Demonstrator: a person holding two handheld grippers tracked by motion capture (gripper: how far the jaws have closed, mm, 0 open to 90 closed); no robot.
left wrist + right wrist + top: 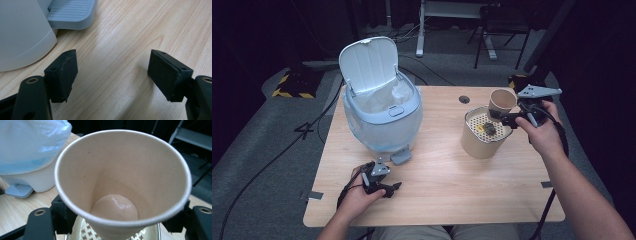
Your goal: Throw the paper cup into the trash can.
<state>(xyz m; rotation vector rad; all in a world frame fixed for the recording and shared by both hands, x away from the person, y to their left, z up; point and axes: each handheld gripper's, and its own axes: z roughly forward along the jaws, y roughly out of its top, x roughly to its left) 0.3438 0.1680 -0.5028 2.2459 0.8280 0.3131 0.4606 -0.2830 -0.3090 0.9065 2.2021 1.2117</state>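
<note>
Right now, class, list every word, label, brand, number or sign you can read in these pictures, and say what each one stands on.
None can be read.
Paper cup, held in the right tool: plain, no print.
Pedal bin: no legible brand; its front latch is unmarked.
Strainer container: a yellow speck inside, too small to tell.
Yellow-and-black hazard stripes on the floor: a pattern, no lettering.

The paper cup (117, 182) is plain tan inside and out; the canister (483, 137) near the table's right edge is beige, its perforated top cream with small brown marks. The pedal bin (382, 117) is pale blue-grey with a white lid, the table (437, 180) light wood grain
</note>
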